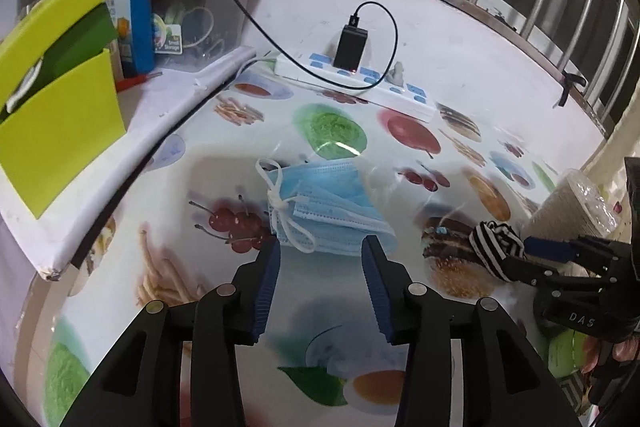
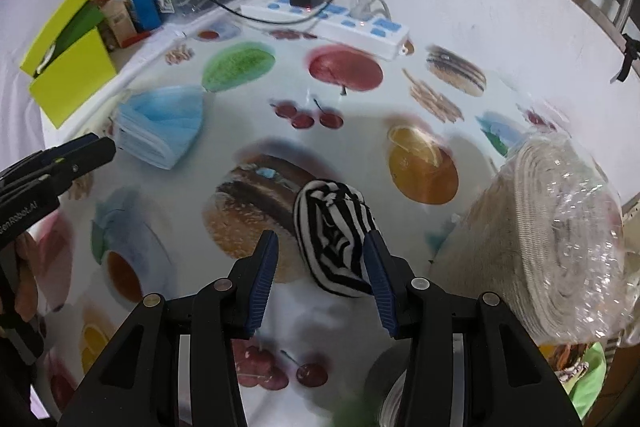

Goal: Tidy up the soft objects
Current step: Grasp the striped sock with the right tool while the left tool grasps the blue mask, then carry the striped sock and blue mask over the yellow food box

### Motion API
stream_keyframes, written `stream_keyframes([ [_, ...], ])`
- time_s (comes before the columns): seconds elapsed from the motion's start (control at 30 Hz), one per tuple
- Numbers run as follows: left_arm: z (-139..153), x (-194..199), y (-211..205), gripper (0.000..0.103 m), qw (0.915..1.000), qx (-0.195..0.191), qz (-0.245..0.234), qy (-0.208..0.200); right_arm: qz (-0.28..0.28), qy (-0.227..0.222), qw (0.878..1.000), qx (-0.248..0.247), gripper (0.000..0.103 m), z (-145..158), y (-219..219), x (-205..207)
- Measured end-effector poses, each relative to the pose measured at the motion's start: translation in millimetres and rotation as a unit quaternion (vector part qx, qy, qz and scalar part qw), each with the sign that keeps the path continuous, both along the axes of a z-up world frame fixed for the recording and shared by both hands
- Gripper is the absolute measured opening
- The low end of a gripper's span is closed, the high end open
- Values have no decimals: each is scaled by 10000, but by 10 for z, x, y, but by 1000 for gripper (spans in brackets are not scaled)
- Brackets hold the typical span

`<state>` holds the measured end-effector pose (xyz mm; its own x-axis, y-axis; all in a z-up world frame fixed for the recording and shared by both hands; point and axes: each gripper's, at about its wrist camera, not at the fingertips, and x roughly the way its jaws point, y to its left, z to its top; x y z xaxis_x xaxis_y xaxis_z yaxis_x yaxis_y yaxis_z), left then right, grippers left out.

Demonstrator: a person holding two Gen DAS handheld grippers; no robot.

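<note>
Blue-padded jaws gaping on both, the left gripper [image 1: 320, 247] is nearing the face masks [image 1: 324, 207] mid-table while the right gripper [image 2: 320, 243], holding nothing yet, is straddling the striped sock [image 2: 334, 231], apparently needing only to close.

I see the masks [image 2: 160, 125] lying left of the sock [image 2: 334, 239] on the table [image 2: 460, 39], the power strip [image 2: 328, 17] far behind them, a roll [image 2: 560, 247] right.
</note>
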<state>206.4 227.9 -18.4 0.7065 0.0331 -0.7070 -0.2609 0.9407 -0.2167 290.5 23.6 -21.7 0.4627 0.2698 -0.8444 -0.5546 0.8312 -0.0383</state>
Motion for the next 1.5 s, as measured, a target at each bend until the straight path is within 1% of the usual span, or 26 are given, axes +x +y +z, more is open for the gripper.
stream_keyframes([
  [0.2,-81,119,20,42,9999,-6,91,96,-27,346,9992,-195,46,-106,62,86],
  [0.33,-89,178,21,42,9999,55,106,76,49,544,9981,-293,45,-174,97,137],
  [0.43,-125,225,34,42,9998,85,134,94,211,513,9974,-454,22,-186,149,112],
  [0.5,-162,251,56,38,9998,50,153,127,293,503,9970,-500,15,-178,169,102],
  [0.57,-212,275,89,20,9996,9,224,170,365,451,9967,-571,12,-171,189,86],
  [0.67,-278,312,148,9,9992,-151,272,262,401,414,9966,-597,11,-173,200,78],
  [0.83,-295,299,185,5,9990,-251,302,208,449,374,9967,-561,10,-166,209,47],
  [1.1,-143,102,112,4,9995,-253,182,-9,481,265,9979,-335,10,-55,173,-114],
  [1.37,78,-303,-37,4,9991,-300,111,-279,435,83,9989,132,10,117,-3,-400],
  [1.5,168,-483,-157,4,9990,-253,49,-377,454,14,9981,406,10,178,-85,-582],
])
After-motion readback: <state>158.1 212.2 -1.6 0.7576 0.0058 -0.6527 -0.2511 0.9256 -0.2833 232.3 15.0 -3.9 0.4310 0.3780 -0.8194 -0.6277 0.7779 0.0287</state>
